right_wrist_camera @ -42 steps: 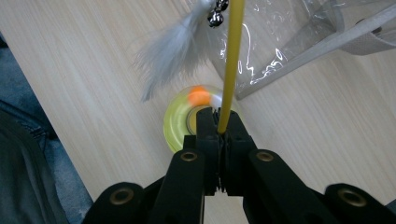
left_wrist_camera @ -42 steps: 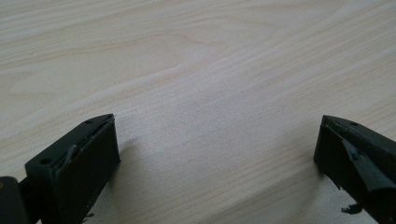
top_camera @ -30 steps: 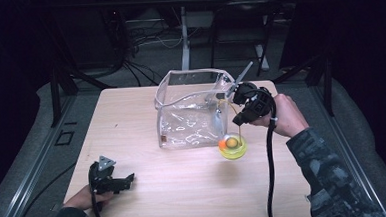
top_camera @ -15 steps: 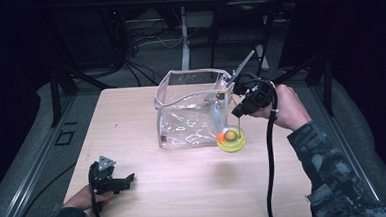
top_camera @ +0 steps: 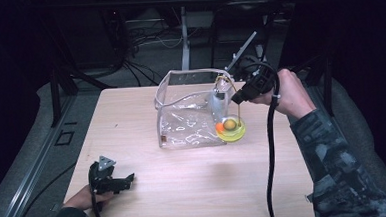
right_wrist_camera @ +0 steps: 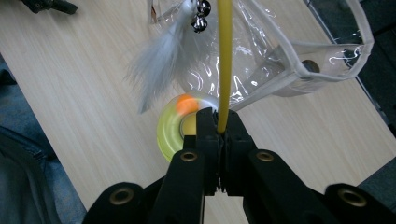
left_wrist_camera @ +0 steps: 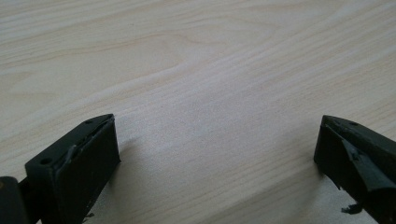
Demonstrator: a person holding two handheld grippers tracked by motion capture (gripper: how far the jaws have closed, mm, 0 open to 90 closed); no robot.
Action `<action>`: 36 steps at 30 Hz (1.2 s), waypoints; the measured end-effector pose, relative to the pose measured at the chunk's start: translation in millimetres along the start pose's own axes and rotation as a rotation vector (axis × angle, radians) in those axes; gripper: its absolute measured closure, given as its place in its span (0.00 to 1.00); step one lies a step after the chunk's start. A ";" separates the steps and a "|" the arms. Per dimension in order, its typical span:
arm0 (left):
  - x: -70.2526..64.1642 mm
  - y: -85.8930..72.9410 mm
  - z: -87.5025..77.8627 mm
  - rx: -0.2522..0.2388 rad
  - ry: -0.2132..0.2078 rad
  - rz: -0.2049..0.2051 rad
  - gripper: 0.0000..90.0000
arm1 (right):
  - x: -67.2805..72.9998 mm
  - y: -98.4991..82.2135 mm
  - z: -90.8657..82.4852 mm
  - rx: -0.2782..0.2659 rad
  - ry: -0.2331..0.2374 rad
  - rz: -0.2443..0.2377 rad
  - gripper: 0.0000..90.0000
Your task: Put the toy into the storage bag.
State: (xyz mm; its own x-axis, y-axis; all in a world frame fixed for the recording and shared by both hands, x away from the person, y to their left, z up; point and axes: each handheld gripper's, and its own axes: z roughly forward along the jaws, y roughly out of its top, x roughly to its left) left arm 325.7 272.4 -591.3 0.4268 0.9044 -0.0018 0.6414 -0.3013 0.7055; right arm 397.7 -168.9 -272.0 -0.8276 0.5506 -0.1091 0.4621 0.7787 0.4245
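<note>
a pale wooden bench [top_camera: 195, 188] with a visible grain stands in a dark room, with cables on the grey floor [top_camera: 143, 66] behind it and black frame legs around. near its far middle sits a clear plastic bag [top_camera: 186, 114] with a white rim, open at the top. the right tool [right_wrist_camera: 219, 135] is clenched on a yellow wand [right_wrist_camera: 225, 56], a thin cat toy carrying a white feather [right_wrist_camera: 159, 60] and small silver bells [right_wrist_camera: 201, 14]; its yellow ring base [top_camera: 231, 130] with an orange ball [right_wrist_camera: 186, 103] sits just beside the bag's right corner. the left tool [top_camera: 116, 183] rests near the bench's front left, its jaws spread wide with nothing between them.
</note>
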 end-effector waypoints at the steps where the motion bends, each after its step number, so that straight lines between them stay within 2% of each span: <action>1: 0.0 0.0 0.0 0.000 0.000 -0.001 0.00 | -0.5 1.6 -1.7 -0.004 -0.003 0.000 0.98; 21: 0.0 0.0 0.0 0.000 0.000 0.000 0.00 | -15.9 31.2 -28.2 -0.043 -0.071 0.000 0.98; 36: 0.0 0.0 0.0 0.000 0.000 0.000 0.00 | -29.3 54.1 -38.7 -0.060 -0.102 0.016 0.98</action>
State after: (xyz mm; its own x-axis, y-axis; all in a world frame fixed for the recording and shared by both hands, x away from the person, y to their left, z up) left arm 325.7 272.4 -591.4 0.4266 0.9044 -0.0022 0.6415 -0.3009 0.7057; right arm 434.6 -154.5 -211.2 -0.7821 0.5929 -0.1917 0.4522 0.7518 0.4799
